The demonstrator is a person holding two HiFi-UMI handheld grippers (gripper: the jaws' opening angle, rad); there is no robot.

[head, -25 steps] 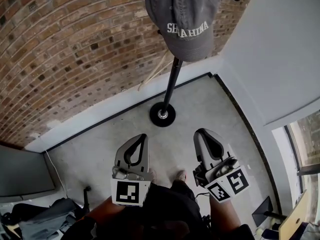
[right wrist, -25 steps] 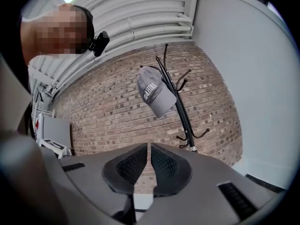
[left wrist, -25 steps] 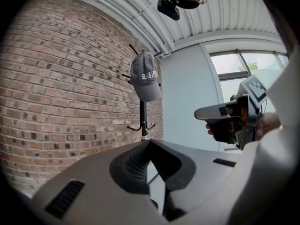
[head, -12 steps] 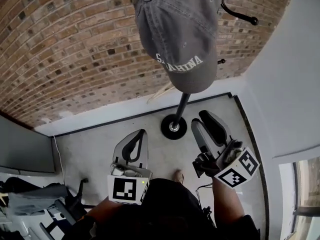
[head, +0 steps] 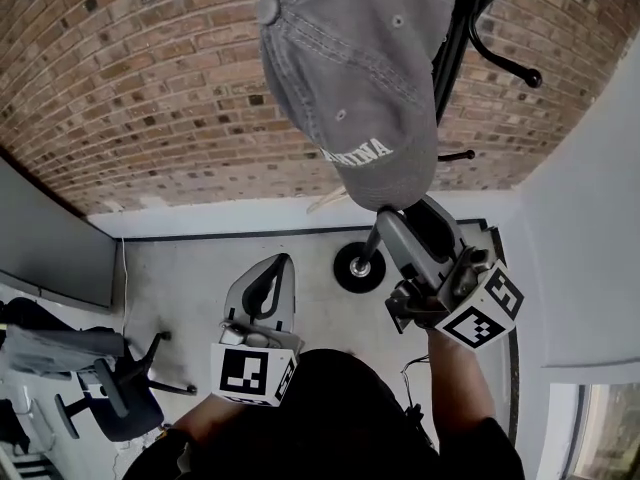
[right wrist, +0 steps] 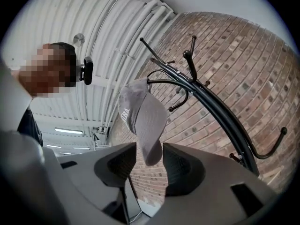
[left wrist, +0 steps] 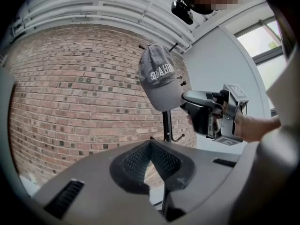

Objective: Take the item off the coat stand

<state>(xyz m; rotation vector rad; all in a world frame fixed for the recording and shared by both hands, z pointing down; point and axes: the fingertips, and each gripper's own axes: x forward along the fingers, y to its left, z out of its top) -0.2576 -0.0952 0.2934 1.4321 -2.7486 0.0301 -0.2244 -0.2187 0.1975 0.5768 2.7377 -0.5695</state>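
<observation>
Corner of red brick wall (head: 150,88) and grey concrete floor (head: 190,278). The grey cloth baseball cap (head: 350,78) hangs on the black metal coat stand (head: 455,38), so lifting it off remains.

- **Right hand-held gripper (head: 405,213):** jaws just opened wide, with the cap's brim between them, unpinched.
- **Left hand-held gripper (head: 283,264):** closed, empty, low.
- **Curved hooks (head: 533,77):** these crowd the lift path.
- **Black office chair (head: 110,398):** well aside.

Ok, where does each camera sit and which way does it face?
Head view: on the person's head, facing steeply down at floor, cap and coat stand; left gripper and right gripper show.
Left gripper view: on the left gripper, facing level past its shut fingers at the cap; right gripper and hand show.
Right gripper view: on the right gripper, tilted upward; its fingers have just been opening, cap brim between them; the person's head shows.
All share cap and coat stand.
</observation>
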